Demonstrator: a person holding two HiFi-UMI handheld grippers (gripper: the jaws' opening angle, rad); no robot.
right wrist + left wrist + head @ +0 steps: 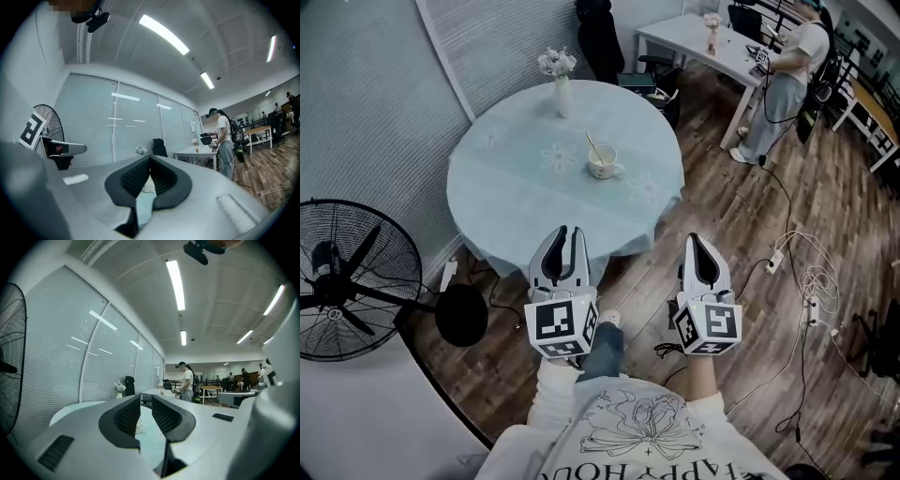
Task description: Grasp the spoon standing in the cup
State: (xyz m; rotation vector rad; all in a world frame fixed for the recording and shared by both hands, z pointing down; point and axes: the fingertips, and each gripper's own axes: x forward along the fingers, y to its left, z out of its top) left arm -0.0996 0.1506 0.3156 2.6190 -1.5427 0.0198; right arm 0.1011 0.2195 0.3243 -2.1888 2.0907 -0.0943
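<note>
A white cup [603,165] with a spoon [593,148] leaning in it stands on the round table with a pale blue cloth [516,187]. Both grippers hang over the wooden floor on the near side of the table, well short of the cup. My left gripper [570,231] is open with a narrow gap and nothing between its jaws. In the left gripper view the cup [140,427] shows far off through the gap of the left gripper [146,399]. My right gripper [695,239] is shut and empty. The right gripper [150,158] has its tips together, with the cup [148,187] below them.
A white vase of flowers [562,86] stands at the table's far edge. A black floor fan [347,278] is at the left. Cables and a power strip [776,261] lie on the floor at the right. A person [787,70] stands at a white desk [698,42] behind.
</note>
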